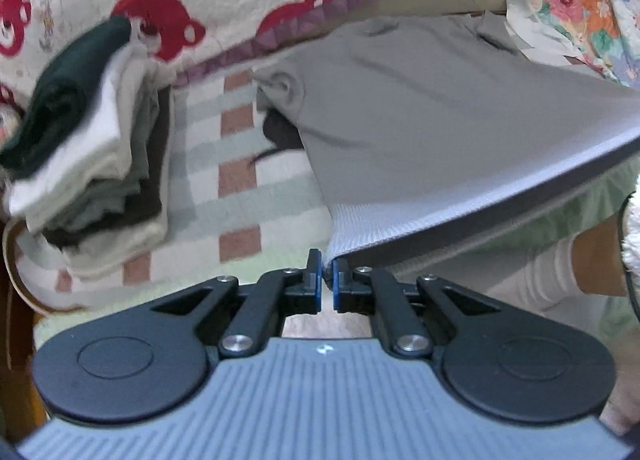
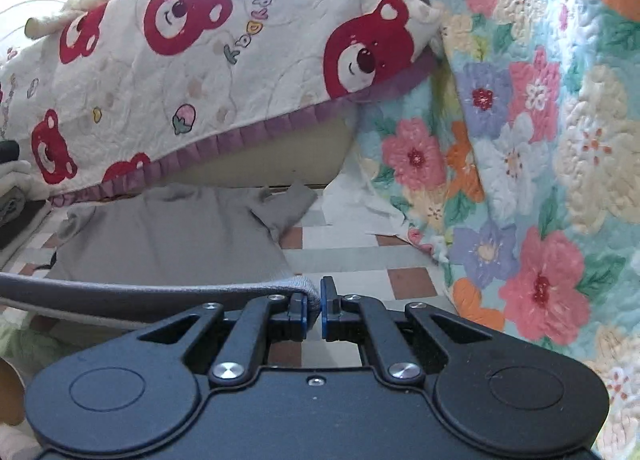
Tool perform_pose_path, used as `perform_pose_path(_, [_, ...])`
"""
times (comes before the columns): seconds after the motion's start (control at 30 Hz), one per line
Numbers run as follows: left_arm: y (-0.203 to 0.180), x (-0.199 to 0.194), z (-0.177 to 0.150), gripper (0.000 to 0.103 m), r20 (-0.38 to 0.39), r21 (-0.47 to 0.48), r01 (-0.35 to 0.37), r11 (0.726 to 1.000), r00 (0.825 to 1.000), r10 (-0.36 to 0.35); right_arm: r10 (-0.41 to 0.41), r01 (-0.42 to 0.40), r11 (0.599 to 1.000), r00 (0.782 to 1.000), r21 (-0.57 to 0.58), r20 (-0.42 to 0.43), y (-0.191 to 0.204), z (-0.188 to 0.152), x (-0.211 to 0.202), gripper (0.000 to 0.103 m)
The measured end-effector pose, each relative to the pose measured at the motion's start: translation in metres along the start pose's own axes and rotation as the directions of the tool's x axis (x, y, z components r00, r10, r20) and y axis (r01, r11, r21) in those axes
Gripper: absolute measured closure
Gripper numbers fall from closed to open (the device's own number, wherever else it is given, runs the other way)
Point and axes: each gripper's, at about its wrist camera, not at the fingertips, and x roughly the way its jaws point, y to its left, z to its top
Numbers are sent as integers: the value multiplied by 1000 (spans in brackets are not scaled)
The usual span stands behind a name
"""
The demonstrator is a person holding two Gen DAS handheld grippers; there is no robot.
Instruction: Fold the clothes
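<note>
Pinching the grey garment's (image 1: 420,131) hem taut, left gripper (image 1: 327,274) and right gripper (image 2: 314,302) clear the checked mat (image 2: 352,256)

We can read one piece of lettering: "Happy" in multicoloured, rounded letters, printed on the cream quilted cover with red bear faces and a purple pleated hem (image 2: 224,71), well above and to the left of the right claw. The word runs tilted, almost on end, between two bear faces. A small white emblem sits on the grey ribbed body of the left claw (image 1: 322,350), just behind its fingers, but we cannot make out what it says.
</note>
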Motion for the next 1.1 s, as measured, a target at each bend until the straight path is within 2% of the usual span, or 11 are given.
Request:
perform_pose_path(0.17, [-4, 25, -14, 98, -101, -7, 29, 1000, 994, -30, -2, 6, 999, 996, 46, -90, 2, -28, 2, 98])
perform_pose_path(0.33, [-14, 55, -35, 98, -179, -8, 45, 999, 983, -46, 3, 30, 988, 977, 154, -215, -5, -82, 24, 98])
perform_pose_path(0.53, [-34, 60, -44, 98, -182, 106, 12, 994, 983, 7, 4, 50, 981, 960, 185, -280, -8, -109, 41, 98])
perform_pose_path(0.6, [-36, 59, -41, 93, -194, 152, 12, 988, 981, 17, 22, 34, 985, 948, 171, -318, -8, -109, 44, 95])
perform_pose_path(0.63, [-36, 57, -37, 80, -193, 177, 7, 984, 981, 28, 32, 23, 989, 931, 147, -362, -7, -109, 48, 82])
perform_pose_path(0.67, [-36, 55, -33, 58, -192, 202, 2, 979, 981, 38, 23, 12, 996, 913, 83, -407, -4, -107, 52, 62])
perform_pose_path(0.7, [-32, 51, -26, 49, -184, 205, 2, 979, 982, 36, 10, -2, 1000, 893, 19, -450, -1, -104, 56, 55])
perform_pose_path(0.8, [-7, 30, 0, 47, -125, 142, 26, 990, 992, -8, 34, -49, 998, 909, -26, -415, 1, -81, 45, 52])
perform_pose_path(0.93, [21, 15, 21, 43, -38, 21, 82, 996, 996, -82, 101, -92, 995, 967, 51, -232, 5, -47, 18, 46])
perform_pose_path(1.03, [34, 18, 31, 43, 12, -36, 97, 995, 995, -97, 165, -161, 986, 980, 46, -107, 22, -24, 11, 44])
perform_pose_path(1.1, [39, 31, 41, 43, 68, -30, 49, 998, 997, -47, 218, -217, 976, 975, 30, -37, 34, -7, 13, 35])
